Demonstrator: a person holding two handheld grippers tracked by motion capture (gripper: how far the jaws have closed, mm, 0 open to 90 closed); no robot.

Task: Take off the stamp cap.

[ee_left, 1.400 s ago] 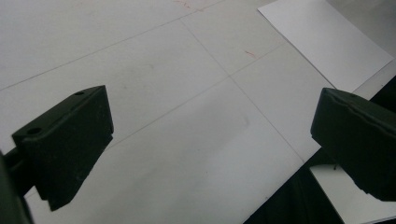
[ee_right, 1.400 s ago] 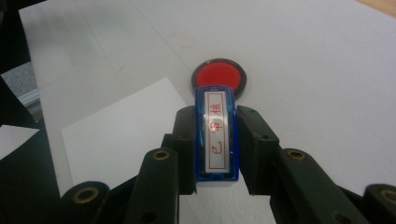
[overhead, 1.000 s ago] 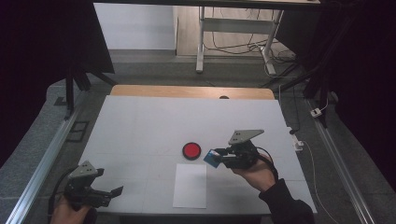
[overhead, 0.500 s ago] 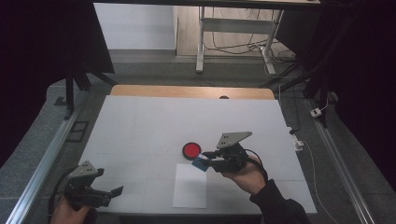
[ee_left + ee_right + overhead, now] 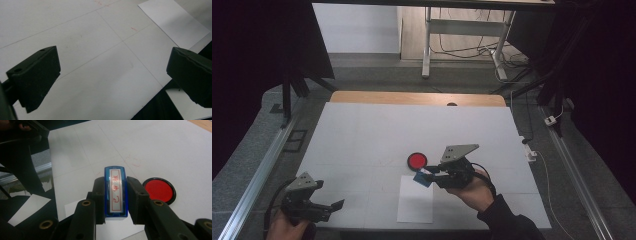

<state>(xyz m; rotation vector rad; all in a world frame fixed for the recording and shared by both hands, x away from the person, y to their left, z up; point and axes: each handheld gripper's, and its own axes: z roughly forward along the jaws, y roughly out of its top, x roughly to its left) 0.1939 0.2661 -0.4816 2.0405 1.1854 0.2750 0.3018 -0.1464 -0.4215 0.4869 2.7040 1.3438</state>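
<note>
light: dim room, darkness is closing in at left and right of the high view | table (image 5: 362, 130): reading evenly pale, no glare | shadows: soft | focus: black jaws are blurring close up in both gripper views

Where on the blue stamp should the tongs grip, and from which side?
Grip the blue stamp across its two long flat sides, coming in along its length from one end. The right tongs already clamp it that way; those sides are parallel and the body is narrow.
</note>
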